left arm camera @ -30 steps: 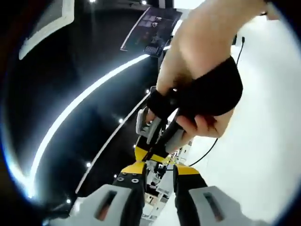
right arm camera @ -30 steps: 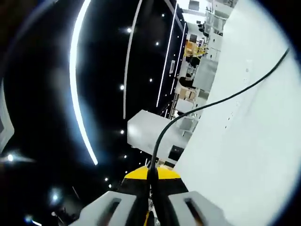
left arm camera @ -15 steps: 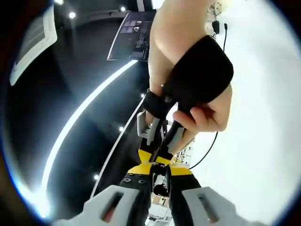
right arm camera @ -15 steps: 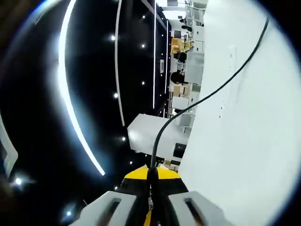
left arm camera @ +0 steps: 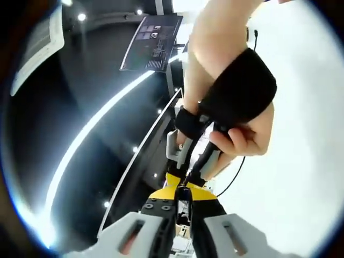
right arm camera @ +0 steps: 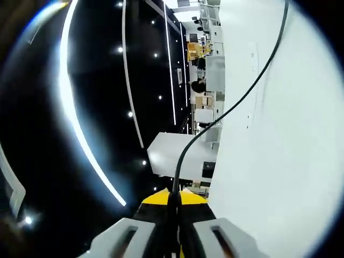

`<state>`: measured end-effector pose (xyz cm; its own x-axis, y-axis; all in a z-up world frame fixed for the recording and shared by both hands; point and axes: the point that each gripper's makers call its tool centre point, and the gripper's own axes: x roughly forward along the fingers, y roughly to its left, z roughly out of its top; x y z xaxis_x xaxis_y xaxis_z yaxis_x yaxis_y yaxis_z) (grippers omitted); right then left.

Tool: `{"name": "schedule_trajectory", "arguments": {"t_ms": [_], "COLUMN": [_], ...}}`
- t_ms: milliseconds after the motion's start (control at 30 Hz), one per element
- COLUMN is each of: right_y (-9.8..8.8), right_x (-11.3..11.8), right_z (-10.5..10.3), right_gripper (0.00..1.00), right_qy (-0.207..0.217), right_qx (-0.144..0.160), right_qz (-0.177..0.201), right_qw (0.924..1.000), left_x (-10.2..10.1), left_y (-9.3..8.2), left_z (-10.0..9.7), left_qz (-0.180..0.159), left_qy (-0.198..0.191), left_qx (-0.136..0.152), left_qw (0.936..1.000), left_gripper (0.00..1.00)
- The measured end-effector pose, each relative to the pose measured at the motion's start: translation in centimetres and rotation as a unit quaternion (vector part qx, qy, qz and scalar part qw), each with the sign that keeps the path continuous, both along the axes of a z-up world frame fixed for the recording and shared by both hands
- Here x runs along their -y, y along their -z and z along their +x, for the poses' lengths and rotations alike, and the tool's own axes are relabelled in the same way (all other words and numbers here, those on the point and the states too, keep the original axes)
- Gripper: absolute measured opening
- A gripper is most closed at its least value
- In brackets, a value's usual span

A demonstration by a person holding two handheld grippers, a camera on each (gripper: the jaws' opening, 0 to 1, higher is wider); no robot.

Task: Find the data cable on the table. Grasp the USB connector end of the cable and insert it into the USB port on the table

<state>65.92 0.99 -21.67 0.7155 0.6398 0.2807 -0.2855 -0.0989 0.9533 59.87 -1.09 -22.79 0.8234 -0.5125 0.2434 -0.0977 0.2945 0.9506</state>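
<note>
Though nearly together beneath a hand [left arm camera: 236,118], left tongs [left arm camera: 183,212]: grip unclear; right tongs [right arm camera: 173,207] clamped on cable [right arm camera: 236,102] across desk [right arm camera: 279,161].

Straight ahead of my left gripper [left arm camera: 183,217] there's no way through: my own right hand [left arm camera: 236,115] and the right gripper [left arm camera: 184,189] sit just beyond its tips, very close. To the right of them the white table [left arm camera: 301,177] lies wide open. Over on the right gripper's side, the table runs bare far ahead, with the thin cable [right arm camera: 236,102] trailing across it. A white box [right arm camera: 174,156] stands at the table's left edge, just beside the cable, closing that side.
</note>
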Motion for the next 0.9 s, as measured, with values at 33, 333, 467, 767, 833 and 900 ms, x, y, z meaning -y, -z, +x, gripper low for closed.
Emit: {"name": "schedule_trajectory", "arguments": {"t_ms": [33, 333, 467, 767, 833, 900], "right_y": [-0.1, -0.6, -0.6, 3.5, 3.7, 3.9], "right_x": [0.0, 1.0, 1.6, 1.9, 1.5, 1.0], "right_z": [-0.1, -0.1, -0.1, 1.8, 1.7, 1.6], "right_gripper": [0.06, 0.08, 0.11, 0.17, 0.17, 0.18], "right_qy": [-0.002, 0.011, 0.02, 0.013, 0.008, 0.002], "right_qx": [0.001, 0.014, 0.021, 0.04, 0.044, 0.044], "right_qz": [0.002, 0.006, 0.001, -0.046, -0.051, -0.057], "right_qw": [1.0, 0.9998, 0.9996, 0.998, 0.9977, 0.9974], "left_x": [0.0, -1.5, -2.6, -5.8, -6.4, -6.7], "left_y": [0.0, -0.5, -0.5, 0.0, 0.4, 0.8], "left_z": [0.0, 0.9, 1.7, 4.5, 5.0, 5.4], "left_qz": [-0.001, -0.104, -0.166, -0.361, -0.4, -0.431], "left_qy": [0.001, 0.025, 0.036, 0.073, 0.081, 0.092], "left_qx": [-0.002, -0.083, -0.128, -0.255, -0.284, -0.309], "left_qw": [1.0, 0.9908, 0.977, 0.8939, 0.8676, 0.8426], "left_gripper": [0.07, 0.06, 0.06, 0.06, 0.06, 0.06]}}
